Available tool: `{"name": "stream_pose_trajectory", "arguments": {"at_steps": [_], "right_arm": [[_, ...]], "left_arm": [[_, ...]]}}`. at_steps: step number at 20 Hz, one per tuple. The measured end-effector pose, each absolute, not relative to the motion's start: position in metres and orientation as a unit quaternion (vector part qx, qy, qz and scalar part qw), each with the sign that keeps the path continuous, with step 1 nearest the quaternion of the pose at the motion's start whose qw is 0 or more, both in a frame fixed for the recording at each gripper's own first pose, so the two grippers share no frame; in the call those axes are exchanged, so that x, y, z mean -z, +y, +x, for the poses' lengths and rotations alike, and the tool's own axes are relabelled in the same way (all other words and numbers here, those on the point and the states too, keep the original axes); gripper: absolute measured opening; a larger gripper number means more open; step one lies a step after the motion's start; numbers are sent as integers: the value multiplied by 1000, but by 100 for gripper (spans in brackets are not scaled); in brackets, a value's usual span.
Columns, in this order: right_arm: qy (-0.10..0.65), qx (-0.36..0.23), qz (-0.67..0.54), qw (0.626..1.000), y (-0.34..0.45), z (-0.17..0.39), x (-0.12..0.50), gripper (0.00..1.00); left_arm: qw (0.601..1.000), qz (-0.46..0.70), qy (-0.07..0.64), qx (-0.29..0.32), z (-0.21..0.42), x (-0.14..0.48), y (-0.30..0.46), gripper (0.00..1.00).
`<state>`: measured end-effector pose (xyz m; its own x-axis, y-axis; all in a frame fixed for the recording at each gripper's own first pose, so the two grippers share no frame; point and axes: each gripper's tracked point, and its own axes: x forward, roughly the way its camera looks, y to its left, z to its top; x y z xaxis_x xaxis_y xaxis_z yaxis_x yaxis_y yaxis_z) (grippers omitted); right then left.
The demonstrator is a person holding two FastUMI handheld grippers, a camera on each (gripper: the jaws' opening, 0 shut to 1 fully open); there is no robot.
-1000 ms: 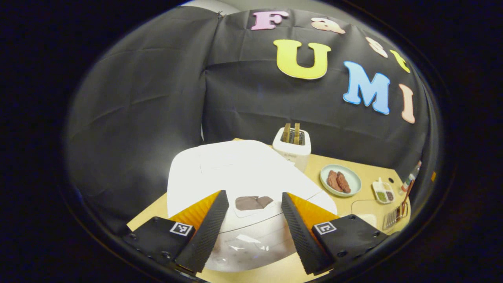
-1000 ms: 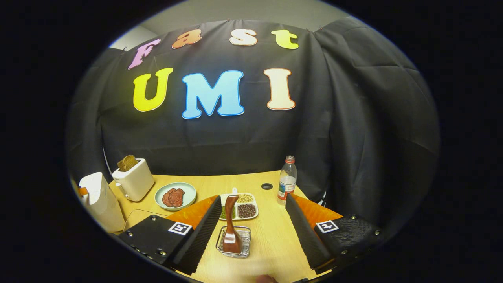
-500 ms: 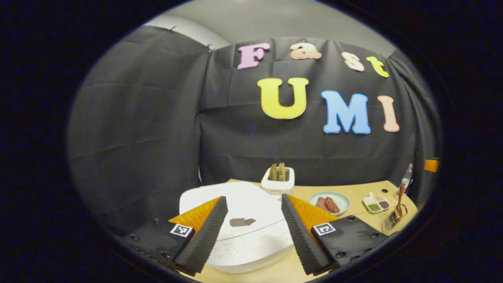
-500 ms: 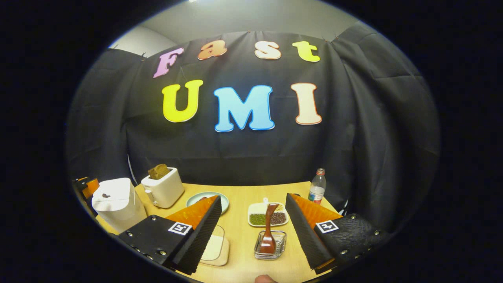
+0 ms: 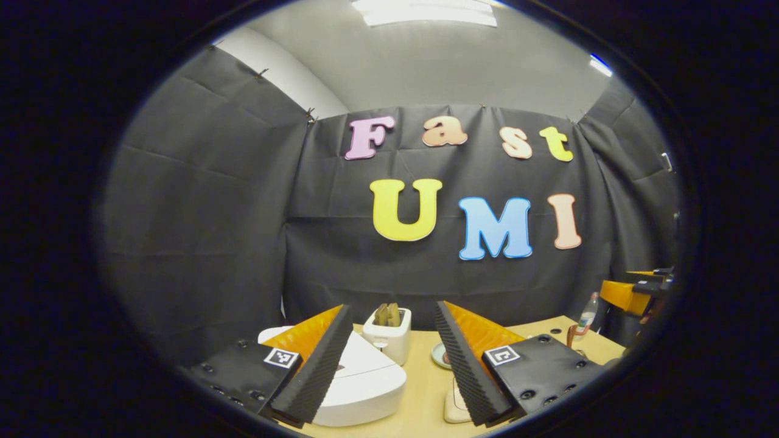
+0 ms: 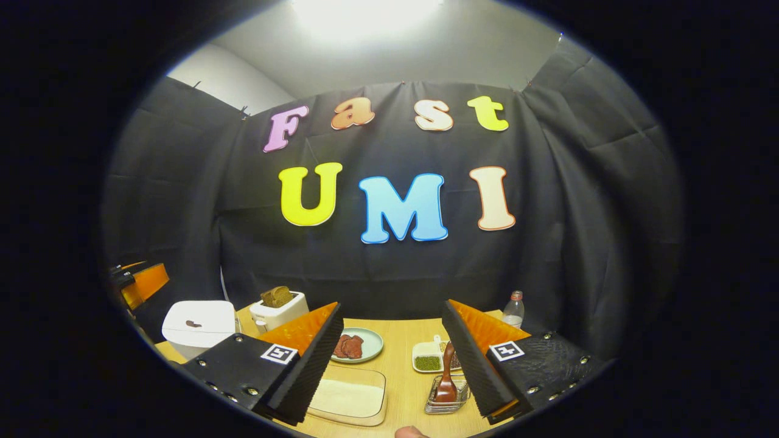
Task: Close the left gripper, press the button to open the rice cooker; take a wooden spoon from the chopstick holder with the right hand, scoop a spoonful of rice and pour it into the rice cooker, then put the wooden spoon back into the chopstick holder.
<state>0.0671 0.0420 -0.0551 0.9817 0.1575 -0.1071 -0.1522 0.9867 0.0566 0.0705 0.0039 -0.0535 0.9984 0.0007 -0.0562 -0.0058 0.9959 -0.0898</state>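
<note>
Left tool [image 5: 392, 359] and right tool [image 6: 389, 359] both gape wide, fingers well apart, gripping nothing

Light comes from above: a ceiling panel [image 5: 424, 11] glows in the left gripper view, and a blown-out white glare [image 6: 365, 15] tops the right gripper view. The black cloth stays dim, while the table [image 6: 401, 340] is evenly lit (shadows soft). Straight lines bow strongly toward the edges; focus is fairly sharp.

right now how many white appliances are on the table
2: the rice cooker at the table's left end, lid down, and the toaster right behind it with bread sticking out. Parts of the table sit behind the gripper fingers, so more could be hidden.
</note>
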Motion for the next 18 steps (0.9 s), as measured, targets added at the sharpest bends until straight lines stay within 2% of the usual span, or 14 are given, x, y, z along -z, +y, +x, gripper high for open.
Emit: {"name": "stream_pose_trajectory", "arguments": {"at_steps": [1, 3, 6, 9, 11, 12, 13, 14, 15, 18], "right_arm": [[48, -84, 18, 995, 47, 64, 51, 99], [36, -92, 9, 995, 54, 60, 46, 99], [30, -100, 9, 994, 63, 56, 42, 99], [30, -101, 10, 994, 63, 55, 40, 99], [28, -102, 14, 994, 66, 54, 37, 99], [28, -101, 14, 994, 66, 54, 35, 99], [27, -101, 14, 994, 68, 53, 35, 99], [27, -100, 15, 995, 69, 52, 34, 99], [27, -99, 15, 995, 70, 50, 33, 99], [24, -90, 12, 996, 74, 43, 31, 99]], "left_arm": [[999, -42, 28, 0, 70, 55, 3, 93], [999, -42, 30, 2, 69, 55, 3, 95], [998, -47, 32, -5, 65, 54, 11, 93], [998, -47, 31, -9, 62, 52, 17, 97], [998, -44, 34, -10, 60, 52, 20, 95], [998, -44, 33, -9, 60, 51, 21, 93], [998, -43, 34, -4, 60, 52, 20, 95], [999, -42, 35, -1, 60, 53, 21, 93], [999, -41, 34, 3, 59, 53, 22, 97], [999, -41, 31, 17, 58, 53, 26, 95]]}}
